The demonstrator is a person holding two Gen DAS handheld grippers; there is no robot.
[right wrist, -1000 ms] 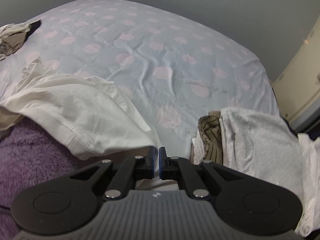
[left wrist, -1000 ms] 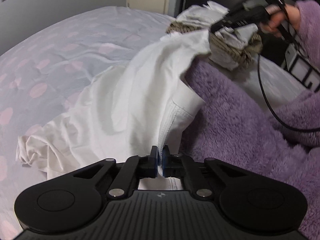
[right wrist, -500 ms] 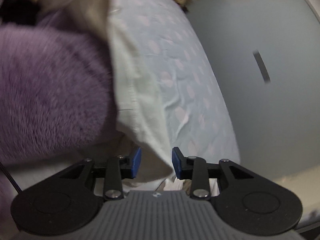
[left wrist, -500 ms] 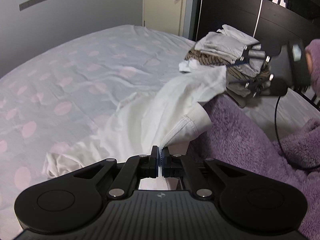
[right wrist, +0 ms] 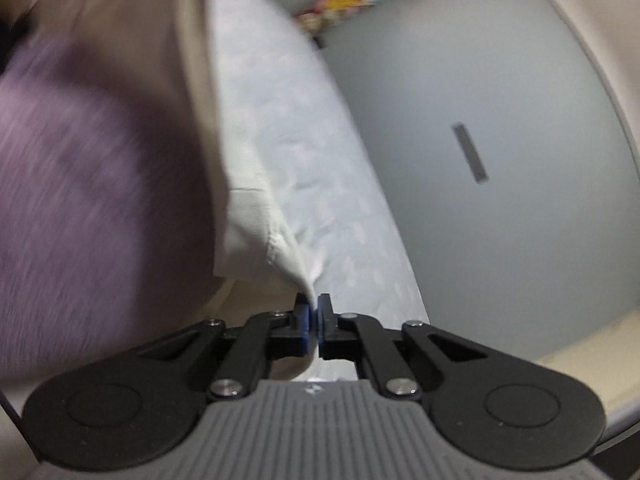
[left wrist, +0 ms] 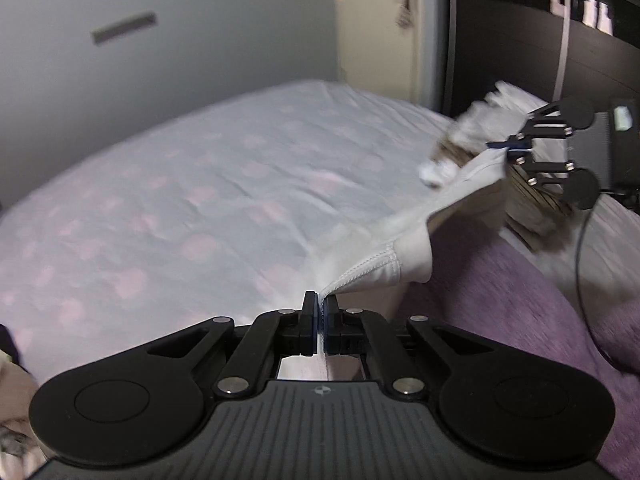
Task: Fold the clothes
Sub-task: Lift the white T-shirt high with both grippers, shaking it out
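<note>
**White garment stretched between two grippers**

The garment (left wrist: pixel 404 236) is white, soft and creased, with a stitched hem near the left gripper (left wrist: pixel 320 314). It hangs above the spotted bed (left wrist: pixel 192 200), its long axis running from near centre to far right. Both grippers are clamped on it: the left pinches the hem, and the right gripper (left wrist: pixel 507 151), rolled sideways, pinches a far corner beside a clothes pile (left wrist: pixel 480 128).

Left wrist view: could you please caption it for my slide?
Left tongs and right tongs, both shut, stretch a white garment above the dotted bedsheet.
</note>
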